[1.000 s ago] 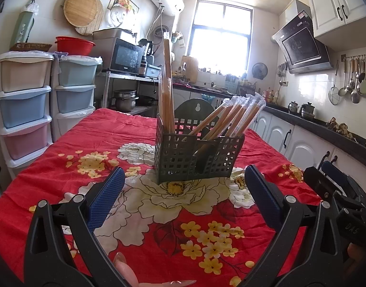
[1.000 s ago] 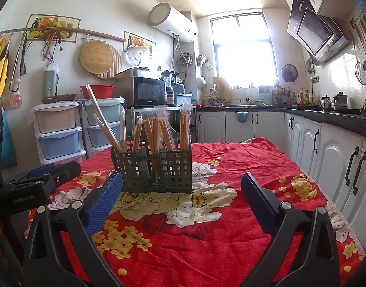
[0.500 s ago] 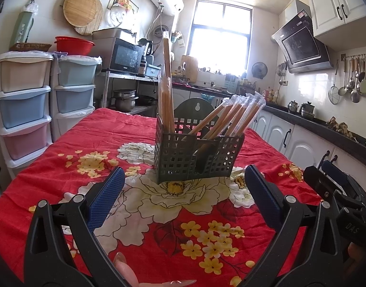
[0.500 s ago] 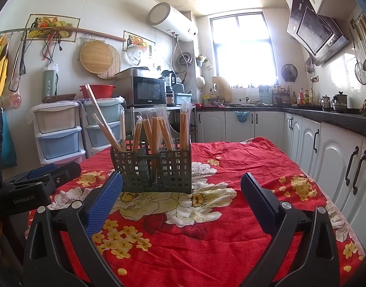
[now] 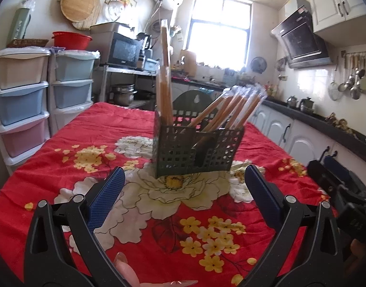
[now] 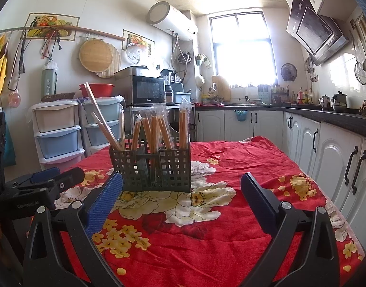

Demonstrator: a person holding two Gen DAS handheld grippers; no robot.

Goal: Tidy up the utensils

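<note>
A dark green perforated utensil holder [image 5: 197, 150] stands in the middle of the table on a red floral cloth [image 5: 92, 129]. It holds several plastic-wrapped chopstick pairs [image 5: 233, 107] leaning right and bare chopsticks [image 5: 165, 76] upright at its left. In the right wrist view the holder [image 6: 154, 167] shows wrapped chopsticks [image 6: 156, 129] and bare ones [image 6: 101, 119] leaning left. My left gripper [image 5: 183, 186] is open and empty, a short way in front of the holder. My right gripper [image 6: 180, 193] is open and empty, also just in front of it.
Plastic drawer towers [image 5: 22, 100] stand left of the table. White cabinets with a dark counter [image 6: 331, 143] run along the right. A microwave [image 6: 147, 89] sits on a rack behind the table. The other gripper shows at the right edge [image 5: 338, 191] and at the left edge [image 6: 39, 189].
The left wrist view has tilted slightly and drawn a little nearer the holder. The right gripper has edged a little closer to the holder. Both stay open and empty.
</note>
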